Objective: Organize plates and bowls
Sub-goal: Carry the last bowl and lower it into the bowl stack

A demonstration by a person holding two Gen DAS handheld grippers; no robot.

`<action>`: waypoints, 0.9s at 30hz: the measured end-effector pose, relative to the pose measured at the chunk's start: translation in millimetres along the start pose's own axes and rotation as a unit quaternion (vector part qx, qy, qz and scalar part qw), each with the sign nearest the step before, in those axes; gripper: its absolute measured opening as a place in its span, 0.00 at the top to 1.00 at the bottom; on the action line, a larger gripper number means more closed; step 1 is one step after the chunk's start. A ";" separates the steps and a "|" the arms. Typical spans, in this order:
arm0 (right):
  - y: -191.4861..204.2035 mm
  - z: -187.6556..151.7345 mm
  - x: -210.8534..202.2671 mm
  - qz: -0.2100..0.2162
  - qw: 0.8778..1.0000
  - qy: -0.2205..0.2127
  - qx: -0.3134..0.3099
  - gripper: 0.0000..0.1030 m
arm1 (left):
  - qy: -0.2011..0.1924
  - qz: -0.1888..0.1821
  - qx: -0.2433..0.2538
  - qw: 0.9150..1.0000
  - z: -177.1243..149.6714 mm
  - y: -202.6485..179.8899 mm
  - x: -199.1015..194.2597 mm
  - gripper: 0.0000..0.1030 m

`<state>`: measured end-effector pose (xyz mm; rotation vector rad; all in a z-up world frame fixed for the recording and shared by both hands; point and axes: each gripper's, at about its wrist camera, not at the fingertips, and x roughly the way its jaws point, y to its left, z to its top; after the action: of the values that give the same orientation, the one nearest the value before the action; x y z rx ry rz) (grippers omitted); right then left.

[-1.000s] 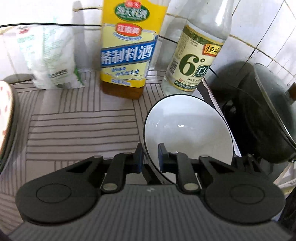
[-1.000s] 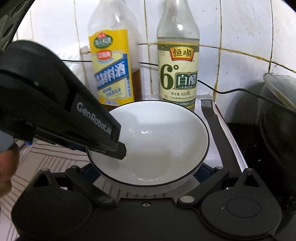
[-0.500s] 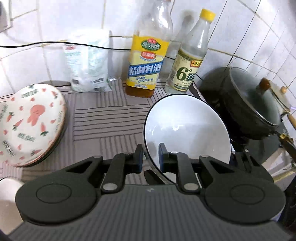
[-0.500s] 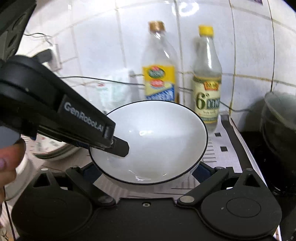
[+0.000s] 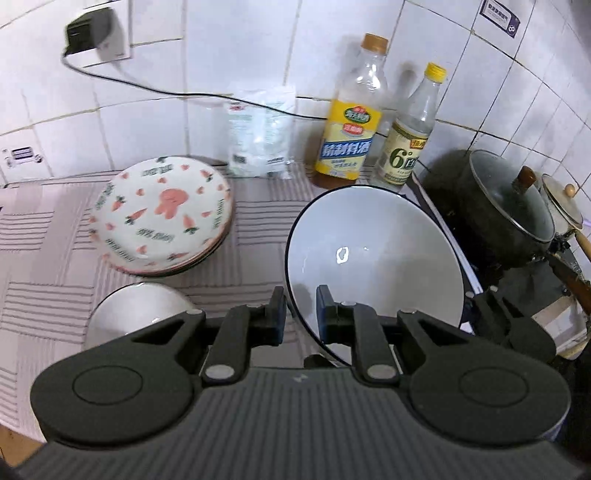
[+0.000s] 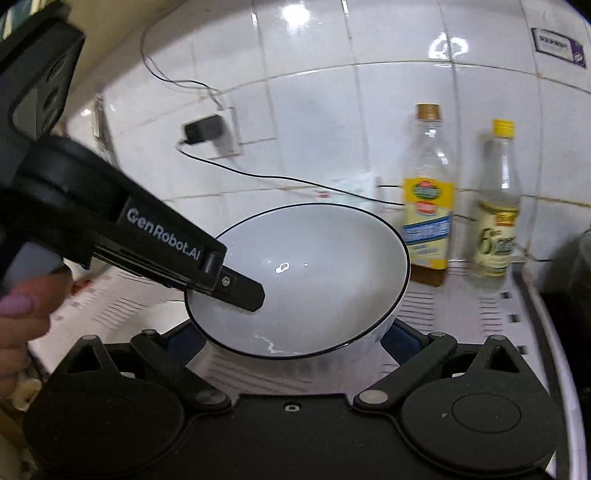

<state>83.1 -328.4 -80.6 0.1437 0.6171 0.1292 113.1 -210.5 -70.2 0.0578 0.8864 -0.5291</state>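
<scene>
Left wrist view: the left gripper [image 5: 300, 314] is nearly closed, pinching the bowl's [image 5: 373, 258] rim. The right gripper [image 6: 295, 338] cradles that bowl from beneath, apparently gripping it. The empty bowl is in mid-carry above the counter; next it likely nests into the second bowl [image 5: 136, 314] at 8 o'clock. The plate stack [image 5: 162, 218] sits at 10 o'clock.

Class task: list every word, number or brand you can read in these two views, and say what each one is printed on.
"GenRobot.AI": side of the left gripper.
"6°": label of the yellow-capped bottle.
"精制料酒": blue band on the yellow-label bottle.
Carrot-pattern plate lettering, wall sticker, bag print: too blurred.
</scene>
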 end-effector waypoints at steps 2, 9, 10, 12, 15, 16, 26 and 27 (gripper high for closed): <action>9.2 -0.5 -2.4 0.010 1.000 0.000 -0.011 0.01 | 0.002 0.002 -0.003 1.000 -5.7 8.3 -8.1 0.85; 45.3 -4.7 -9.9 0.046 0.998 0.009 -0.035 0.01 | 0.009 0.035 -0.020 0.999 -26.6 37.7 -29.9 0.85; 50.4 -5.0 -9.9 0.054 0.998 0.010 -0.039 0.01 | 0.010 0.039 -0.025 0.999 -29.5 42.9 -31.7 0.85; 59.4 -4.9 -8.7 0.068 0.997 0.011 -0.046 0.01 | 0.010 0.044 -0.036 0.998 -34.8 54.7 -36.5 0.85; 73.9 -5.5 -3.4 0.082 0.995 0.012 -0.057 0.01 | 0.007 0.056 -0.049 0.997 -40.2 70.3 -40.9 0.85; 78.2 -6.0 -0.3 0.088 0.994 0.013 -0.060 0.01 | 0.006 0.060 -0.053 0.997 -41.2 75.0 -41.8 0.85; 105.5 -11.7 44.9 0.121 0.989 0.034 -0.071 0.01 | 0.018 0.094 -0.086 0.992 -46.8 117.6 -29.4 0.85; 107.2 -12.8 48.4 0.124 0.989 0.037 -0.072 0.01 | 0.020 0.097 -0.088 0.991 -47.4 121.0 -26.9 0.85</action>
<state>106.4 -214.0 -99.8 0.0751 0.6609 0.4196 121.1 -81.5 -100.5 -0.0067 0.9525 -0.2681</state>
